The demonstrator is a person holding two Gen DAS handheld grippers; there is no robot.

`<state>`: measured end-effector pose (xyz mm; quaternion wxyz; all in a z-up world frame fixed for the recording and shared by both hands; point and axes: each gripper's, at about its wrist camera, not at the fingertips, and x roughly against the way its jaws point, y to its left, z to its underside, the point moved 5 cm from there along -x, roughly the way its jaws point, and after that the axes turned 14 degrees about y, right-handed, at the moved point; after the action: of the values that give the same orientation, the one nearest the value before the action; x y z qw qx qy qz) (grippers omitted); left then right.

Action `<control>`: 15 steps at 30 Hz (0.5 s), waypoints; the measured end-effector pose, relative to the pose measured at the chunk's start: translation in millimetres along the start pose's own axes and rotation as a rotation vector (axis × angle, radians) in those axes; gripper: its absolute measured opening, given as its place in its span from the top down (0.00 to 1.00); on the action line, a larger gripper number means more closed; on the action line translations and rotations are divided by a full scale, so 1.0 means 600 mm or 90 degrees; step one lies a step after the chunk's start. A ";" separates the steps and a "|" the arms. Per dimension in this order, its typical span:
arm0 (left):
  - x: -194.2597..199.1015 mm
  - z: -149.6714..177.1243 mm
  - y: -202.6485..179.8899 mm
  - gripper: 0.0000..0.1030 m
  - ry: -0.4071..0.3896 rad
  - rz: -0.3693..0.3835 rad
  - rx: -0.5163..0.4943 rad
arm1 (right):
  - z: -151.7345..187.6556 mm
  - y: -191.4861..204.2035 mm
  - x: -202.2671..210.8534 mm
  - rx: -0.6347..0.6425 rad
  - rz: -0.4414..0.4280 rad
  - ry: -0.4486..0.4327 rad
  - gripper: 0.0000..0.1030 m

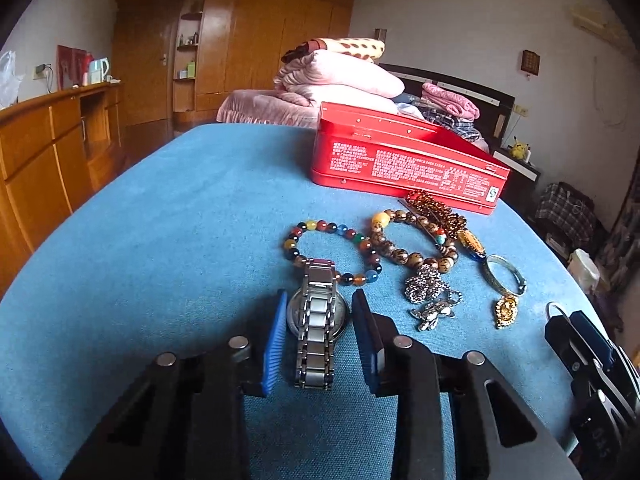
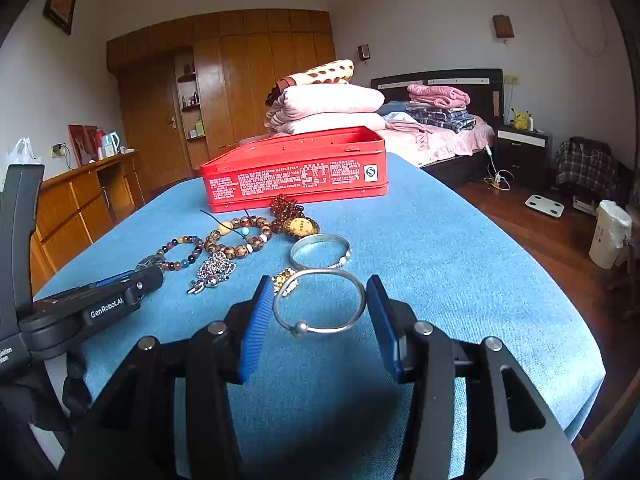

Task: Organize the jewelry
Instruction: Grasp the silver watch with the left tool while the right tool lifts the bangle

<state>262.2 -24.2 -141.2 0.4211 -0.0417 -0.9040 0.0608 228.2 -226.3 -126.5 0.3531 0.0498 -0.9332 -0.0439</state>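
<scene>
So far, judging by how things lie, almost nothing has been put away: the open red rectangular metal tin [image 2: 294,168] stands toward the far edge of the blue cloth-covered counter [image 1: 160,240], and its inside cannot be seen from either view. Every piece on show lies loose on the cloth in front of it.

The left tongs [image 1: 319,332] straddle the silver metal-link wristwatch [image 1: 317,312], which lies near the counter's near edge with its band running lengthwise between the blue pads. The pads sit right at the sides of the watch case, but whether they press on it I cannot tell. The watch rests on the cloth, not lifted.

The right tongs [image 2: 318,320] bracket the thin silver wire bangle with a small ball clasp [image 2: 320,304]. The left pad looks to touch the bangle's rim and the right pad stands just beside it, so a real grip cannot be confirmed. The bangle lies flat on the cloth.

Left to sort, nearer the tin:
- the multicoloured round-bead bracelet [image 1: 332,250], touching the watch band's far end
- the brown patterned wooden-bead bracelet [image 1: 412,240]
- the amber-brown bead strand with a yellow pendant [image 2: 294,220], just beside the tin's front wall
- the wide engraved silver bangle [image 2: 320,250]
- the silver rhinestone chain and charm [image 1: 426,292]
- the small gold ornate pendant [image 1: 506,310]

In my judgement the task is at its opening stage, with two pickups in hand.
</scene>
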 end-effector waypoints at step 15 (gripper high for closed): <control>0.054 0.011 0.028 0.69 -0.056 0.015 0.018 | -0.022 0.021 0.028 0.031 0.010 -0.024 0.55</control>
<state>237.1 -4.3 -123.4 0.3805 -0.0436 -0.9202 0.0805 223.8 -216.5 -104.0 0.3346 0.0502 -0.9408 -0.0190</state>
